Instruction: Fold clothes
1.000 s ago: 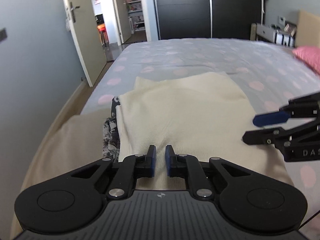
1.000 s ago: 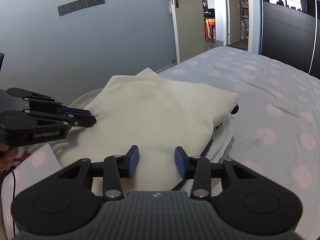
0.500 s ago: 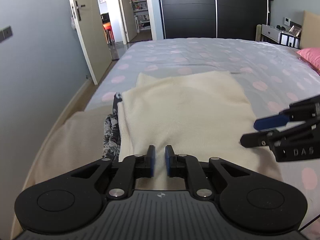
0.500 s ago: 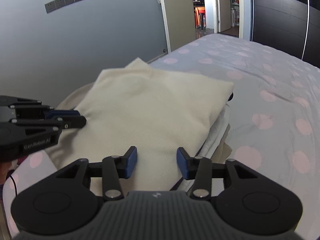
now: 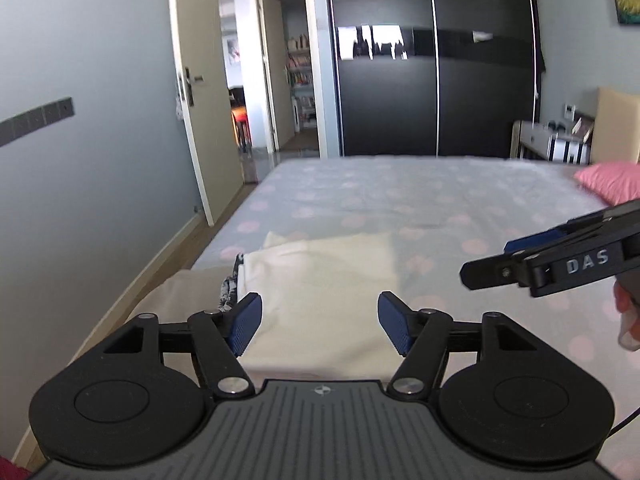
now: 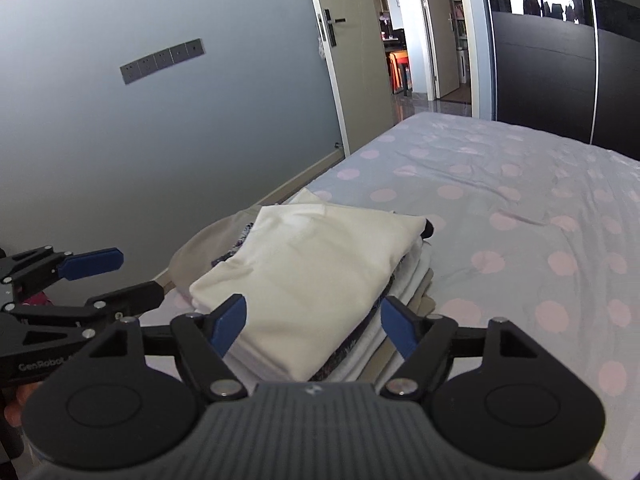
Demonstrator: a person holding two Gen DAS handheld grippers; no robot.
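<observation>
A folded cream garment (image 5: 320, 280) (image 6: 316, 264) lies on top of a stack of folded clothes (image 6: 404, 304) at the near left corner of the bed. My left gripper (image 5: 320, 322) hangs open above and behind the cream garment, holding nothing. My right gripper (image 6: 312, 326) is open too, raised over the stack's near edge with nothing between its fingers. Each gripper shows in the other's view: the right gripper (image 5: 516, 258) at the right, the left gripper (image 6: 120, 276) at the left.
The bed (image 5: 400, 196) has a grey sheet with pink dots. A pink pillow (image 5: 612, 180) lies far right. A beige cloth (image 6: 208, 244) hangs at the bed's left corner. A grey wall, an open door (image 5: 200, 120) and a black wardrobe (image 5: 432, 92) stand beyond.
Both grippers have lifted up and back from the cream garment. The left gripper, nearly shut before, has opened wide; the right has opened wider.
</observation>
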